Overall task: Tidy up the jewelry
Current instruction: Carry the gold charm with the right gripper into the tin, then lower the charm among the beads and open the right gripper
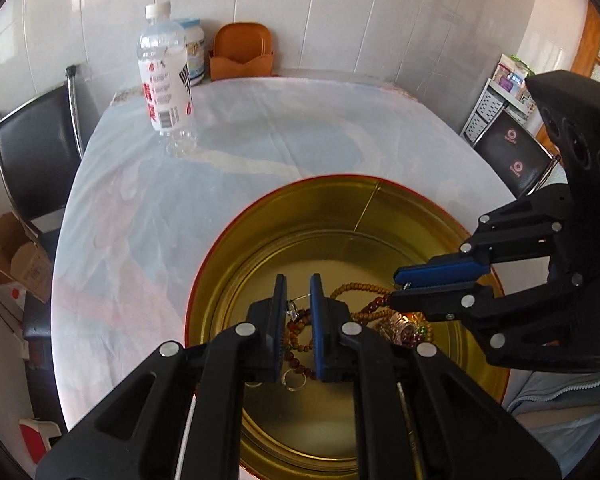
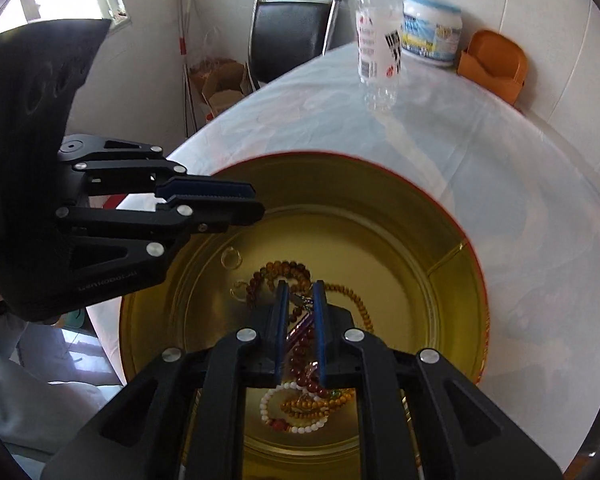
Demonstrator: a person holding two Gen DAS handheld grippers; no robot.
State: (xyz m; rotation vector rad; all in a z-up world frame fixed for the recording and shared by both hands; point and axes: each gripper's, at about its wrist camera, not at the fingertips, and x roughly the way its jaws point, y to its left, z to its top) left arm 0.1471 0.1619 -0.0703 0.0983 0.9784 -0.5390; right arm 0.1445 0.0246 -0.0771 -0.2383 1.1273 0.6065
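Observation:
A round gold tin with a red rim stands on the table and holds a heap of jewelry: brown bead strands, a white bead bracelet, dark red beads and a clear ring. My left gripper hovers over the tin with its jaws a narrow gap apart, empty; it also shows in the right wrist view. My right gripper is over the heap, jaws a narrow gap apart, nothing gripped; it also shows in the left wrist view.
A water bottle, a white tub and an orange holder stand at the table's far side near the tiled wall. Black chairs flank the table. A cardboard box lies on the floor.

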